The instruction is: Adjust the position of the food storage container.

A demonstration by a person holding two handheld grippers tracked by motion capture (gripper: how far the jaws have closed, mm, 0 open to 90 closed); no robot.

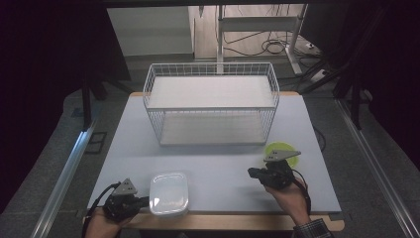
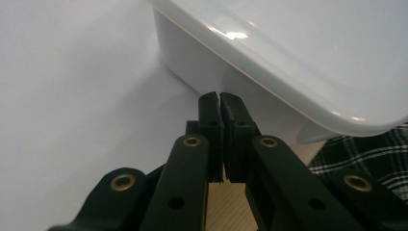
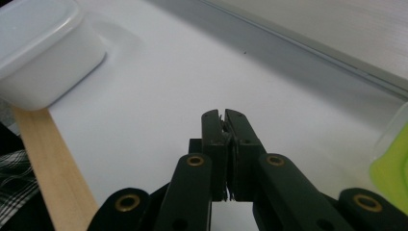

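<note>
1. Left gripper (image 1: 143, 201): held low at the near left corner of the table (image 1: 218, 163), lying roughly level, nose pointing toward the white lidded box (image 1: 169, 193). In the left gripper view the jaws are pressed together with nothing between them. The tips sit just short of the box wall (image 2: 202, 62), under the overhang of the lid; contact cannot be told.
2. Left hand (image 1: 101, 220): comes in from the bottom edge and grips the tool body from behind. Grey three-cornered plate faces up; cable loops off to the left.
3. Right gripper (image 1: 251, 172): at the near right of the table, also roughly level, nose pointing left across the surface. In the right gripper view the jaws are closed on each other, empty, over bare tabletop.
4. Right hand (image 1: 289, 193): wraps the tool from the near side; a checked sleeve cuff shows at the bottom edge.
5. Writing: no readable brand, label or text on the grippers, box or basket.
6. White lidded box: stands on the near edge of the table, just right of the left gripper, lid on; contents hidden.
7. Yellow-green lid or dish (image 1: 282, 152): lies flat just behind the right gripper, partly covered by its plate.
8. White wire basket (image 1: 212, 72): at the far middle of the table, well apart from both grippers; nothing seen inside.
</note>
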